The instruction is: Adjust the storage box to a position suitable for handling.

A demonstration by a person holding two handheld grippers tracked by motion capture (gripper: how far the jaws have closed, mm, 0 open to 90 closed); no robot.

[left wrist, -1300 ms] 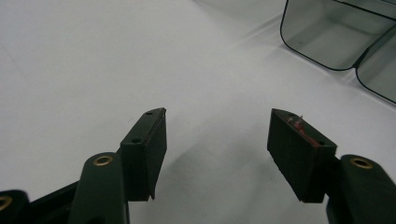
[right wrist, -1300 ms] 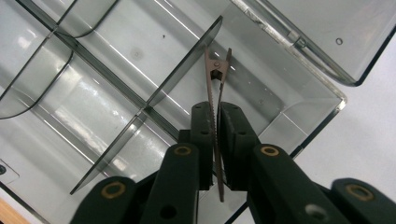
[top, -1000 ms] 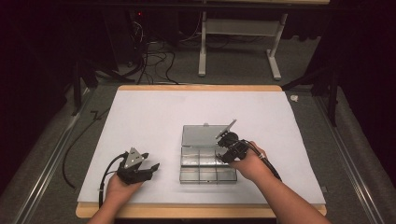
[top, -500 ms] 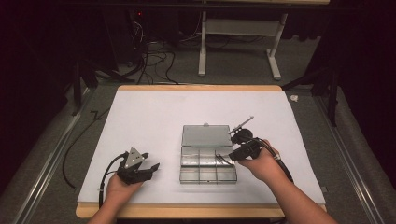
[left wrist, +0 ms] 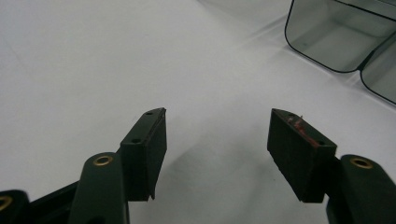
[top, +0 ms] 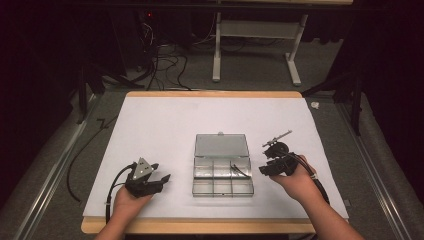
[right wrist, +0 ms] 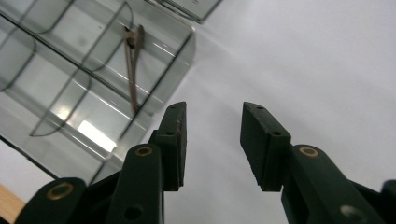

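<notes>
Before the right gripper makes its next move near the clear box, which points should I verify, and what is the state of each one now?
1. Right gripper holds nothing, jaws apart: ok.
2. Thin dark clip lies inside a compartment at the right end of the clear box: ok.
3. Box lid is open and lies flat behind the compartments: ok.
4. Left gripper is open, apart from the box: ok.
5. Other compartments hold anything: cannot tell.

text: none legible | labels – none | brands, numbers, signs – none
</notes>
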